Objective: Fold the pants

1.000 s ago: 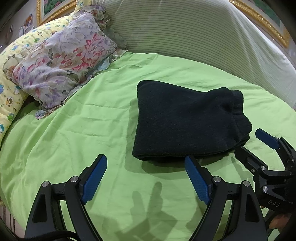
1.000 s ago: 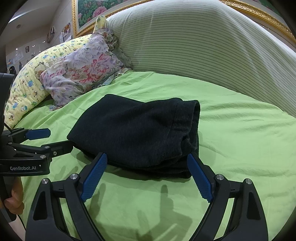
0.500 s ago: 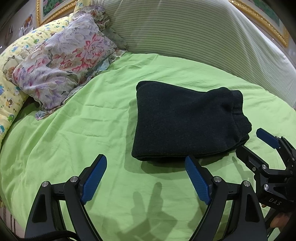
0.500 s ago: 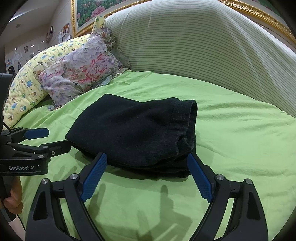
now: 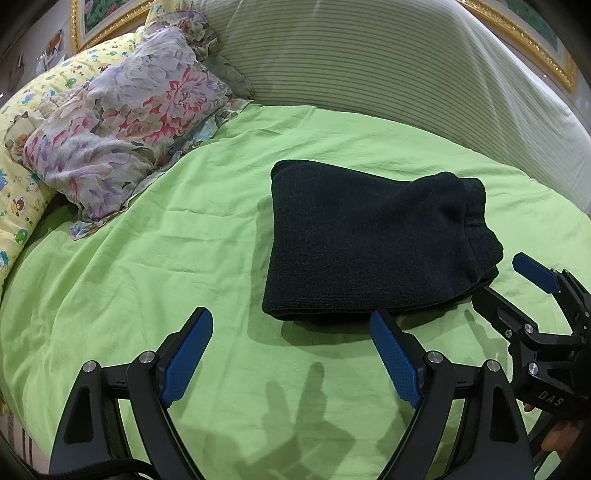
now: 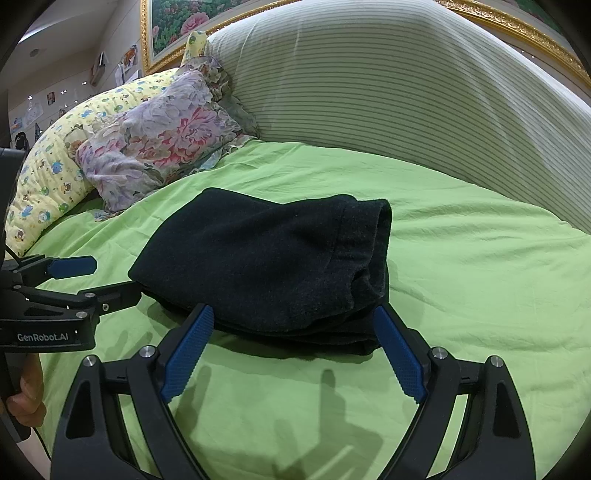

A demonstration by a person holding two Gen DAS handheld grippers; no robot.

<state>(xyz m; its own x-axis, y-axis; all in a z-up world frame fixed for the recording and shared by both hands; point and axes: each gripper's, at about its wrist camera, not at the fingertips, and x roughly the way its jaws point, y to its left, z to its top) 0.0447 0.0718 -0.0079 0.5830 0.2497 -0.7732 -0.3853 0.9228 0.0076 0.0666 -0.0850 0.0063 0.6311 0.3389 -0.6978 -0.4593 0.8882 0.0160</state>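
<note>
The black pants (image 5: pixel 369 240) lie folded into a compact rectangle on the green bed sheet (image 5: pixel 166 258), with the waistband edge to the right; they also show in the right wrist view (image 6: pixel 273 266). My left gripper (image 5: pixel 291 354) is open and empty, just in front of the pants' near left corner. My right gripper (image 6: pixel 295 347) is open and empty, its fingers straddling the near edge of the pants without holding them. Each gripper shows in the other's view: the right (image 5: pixel 517 291) and the left (image 6: pixel 96 280).
A floral pillow (image 5: pixel 122 133) and a yellow patterned pillow (image 5: pixel 14 184) lie at the far left. A striped padded headboard (image 5: pixel 369 62) curves behind the bed. A gold picture frame (image 6: pixel 177 29) hangs above.
Both grippers have stayed open and almost still. The right wrist view has drifted slightly closer to the pants. The pants have not moved.
</note>
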